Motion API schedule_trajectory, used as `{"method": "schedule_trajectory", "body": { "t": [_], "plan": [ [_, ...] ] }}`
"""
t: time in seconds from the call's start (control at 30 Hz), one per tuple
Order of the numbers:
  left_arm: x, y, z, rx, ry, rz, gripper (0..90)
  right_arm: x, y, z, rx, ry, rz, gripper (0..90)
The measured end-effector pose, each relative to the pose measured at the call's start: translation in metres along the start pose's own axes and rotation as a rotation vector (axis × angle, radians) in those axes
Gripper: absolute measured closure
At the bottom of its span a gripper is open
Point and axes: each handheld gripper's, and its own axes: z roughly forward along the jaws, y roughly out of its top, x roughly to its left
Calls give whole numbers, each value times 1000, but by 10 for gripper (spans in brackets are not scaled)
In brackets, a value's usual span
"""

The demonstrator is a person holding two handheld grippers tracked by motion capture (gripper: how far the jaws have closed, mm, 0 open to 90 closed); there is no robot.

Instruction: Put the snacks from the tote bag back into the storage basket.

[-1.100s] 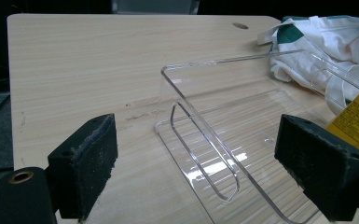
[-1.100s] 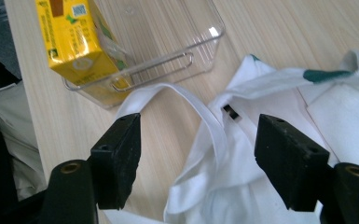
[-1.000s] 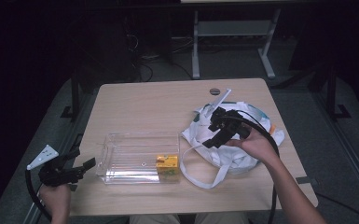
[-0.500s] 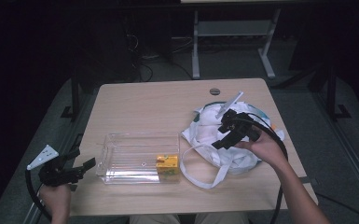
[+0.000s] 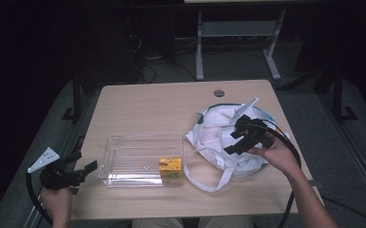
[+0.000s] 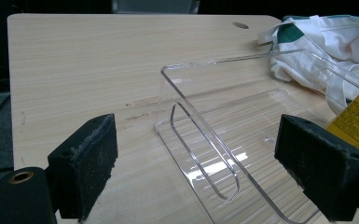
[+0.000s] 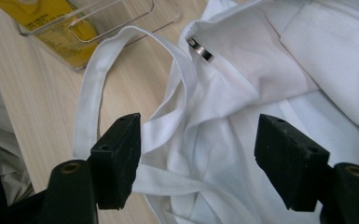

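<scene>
A white cloth bag with green trim lies crumpled on the right of the wooden table. Its long strap loops out toward a clear plastic bin. A yellow box stands in the bin's right end. My right gripper hovers over the bag with its jaws open; in the right gripper view folds of cloth lie below the pads, untouched. My left gripper stays open off the table's left front corner, pointing at the bin, nothing between its pads.
A small metal piece glints at the bag's mouth. A round cable hole sits near the table's far edge. Beyond the table stand a desk frame and cables on the dark floor.
My right gripper has drifted a little to the right and toward the near edge, sinking slightly over the bag. The left gripper, bin and box have stayed put.
</scene>
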Motion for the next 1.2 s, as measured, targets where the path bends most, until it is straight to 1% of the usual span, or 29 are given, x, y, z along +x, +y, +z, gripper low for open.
{"method": "schedule_trajectory", "body": {
  "t": [0.13,0.27,0.37,0.43,0.53,0.67,0.83,0.9,1.03,1.2],
  "plan": [
    [0,0,0,3,-1,-1,127,-2,-9,-1,-4,-4,21,311],
    [-1,0,0,7,-2,0,127,-5,-17,-3,-14,-11,31,311],
    [-1,0,0,5,-3,0,128,-5,-23,-4,-15,-18,42,311],
    [-1,0,0,5,-2,0,127,-5,-28,-6,-21,-18,60,311],
    [-1,0,1,7,-3,2,127,-5,-36,-7,-38,-14,75,311],
    [-1,0,1,8,-1,4,127,-4,-47,-8,-45,-18,91,311],
    [-2,0,1,6,0,6,127,-3,-58,-10,-51,-28,94,311],
    [-2,0,1,10,-3,16,127,-2,-61,-10,-58,-30,97,310],
    [-4,0,0,3,0,10,127,0,-70,-11,-77,-41,109,311],
    [-4,0,0,6,3,11,127,2,-80,-13,-96,-37,123,310]
  ]
}}
